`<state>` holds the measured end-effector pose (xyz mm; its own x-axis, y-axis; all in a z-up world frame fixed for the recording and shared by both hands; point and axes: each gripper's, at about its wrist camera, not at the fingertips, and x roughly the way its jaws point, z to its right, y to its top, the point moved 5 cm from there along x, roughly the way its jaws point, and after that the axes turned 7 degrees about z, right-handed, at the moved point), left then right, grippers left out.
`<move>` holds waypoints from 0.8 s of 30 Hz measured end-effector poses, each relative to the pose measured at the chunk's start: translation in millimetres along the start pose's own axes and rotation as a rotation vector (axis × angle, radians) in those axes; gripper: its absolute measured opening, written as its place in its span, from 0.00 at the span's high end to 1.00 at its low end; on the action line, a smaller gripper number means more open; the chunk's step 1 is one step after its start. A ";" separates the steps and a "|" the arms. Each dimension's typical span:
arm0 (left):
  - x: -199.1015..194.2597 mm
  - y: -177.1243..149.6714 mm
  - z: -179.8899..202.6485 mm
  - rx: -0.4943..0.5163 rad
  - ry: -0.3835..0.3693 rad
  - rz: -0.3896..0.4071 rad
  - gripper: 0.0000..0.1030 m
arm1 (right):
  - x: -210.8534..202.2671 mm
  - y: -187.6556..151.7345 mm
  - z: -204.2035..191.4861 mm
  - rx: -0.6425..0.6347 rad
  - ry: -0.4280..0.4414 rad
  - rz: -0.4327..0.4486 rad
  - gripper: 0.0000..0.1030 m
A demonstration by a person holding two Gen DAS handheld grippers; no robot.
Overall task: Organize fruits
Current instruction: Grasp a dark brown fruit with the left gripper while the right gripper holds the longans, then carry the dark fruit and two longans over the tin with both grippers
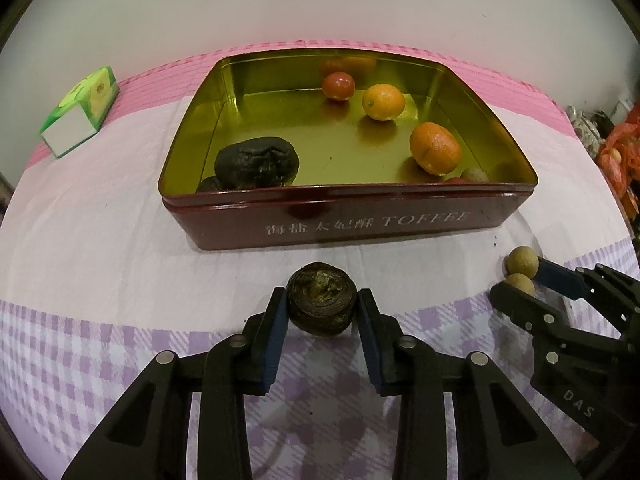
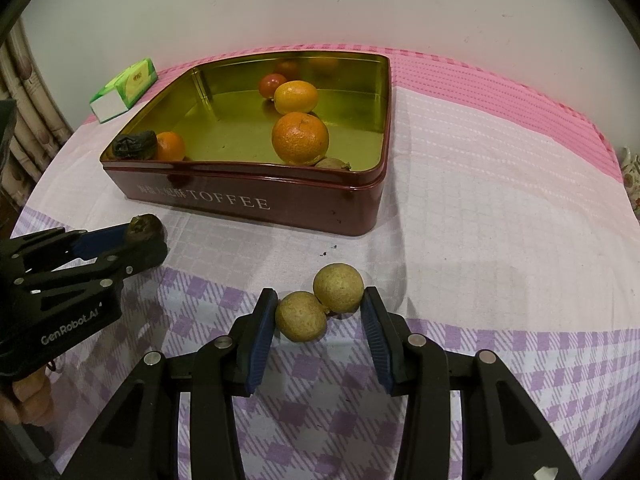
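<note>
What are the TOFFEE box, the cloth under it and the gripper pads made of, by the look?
TOFFEE box: likely tinplate, since its glossy gold interior mirrors the fruit and the outside is dark red lacquer with printed lettering. Cloth: woven textile, matte, with a pink and lilac check and a visible ribbed weave. Left gripper pads: blue, ridged, probably rubber or soft plastic, set on matte black plastic fingers.

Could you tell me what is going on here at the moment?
A person is sorting fruit into the toffee tin with two handheld grippers. The left gripper is shut on a dark dried fruit; the right gripper is clamping two longans on the cloth. Oranges already lie in the tin.
</note>
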<state>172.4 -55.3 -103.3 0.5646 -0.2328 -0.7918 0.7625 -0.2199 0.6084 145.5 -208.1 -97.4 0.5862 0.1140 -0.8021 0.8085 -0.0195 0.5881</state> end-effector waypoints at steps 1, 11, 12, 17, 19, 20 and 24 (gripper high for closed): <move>-0.6 -0.8 0.1 0.002 0.001 0.000 0.65 | 0.2 0.2 -0.2 0.001 0.000 0.001 0.61; -7.3 -4.4 -2.5 -0.004 0.003 0.006 0.65 | 0.5 0.0 -2.0 -0.003 -0.010 -0.001 0.61; -8.5 -4.6 -2.5 -0.004 0.003 0.008 0.65 | 0.7 0.3 -2.0 -0.003 -0.010 -0.001 0.61; -12.8 -4.6 -1.8 0.000 0.003 0.016 0.65 | -0.2 -0.6 -1.7 -0.002 -0.011 -0.004 0.61; -14.6 -5.5 -1.7 0.002 0.004 0.018 0.65 | -0.5 -0.5 -1.7 -0.001 -0.010 -0.005 0.61; -14.6 -5.3 -1.9 0.004 0.004 0.018 0.65 | -0.6 -0.5 -1.9 0.000 -0.009 -0.006 0.61; -16.8 -5.7 -2.6 0.000 0.000 0.020 0.65 | -2.2 -0.9 -2.4 -0.002 -0.007 -0.008 0.61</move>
<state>159.4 -47.7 -93.6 0.5798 -0.2368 -0.7796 0.7511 -0.2154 0.6241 143.4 -206.0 -96.0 0.5803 0.1068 -0.8074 0.8130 -0.0168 0.5821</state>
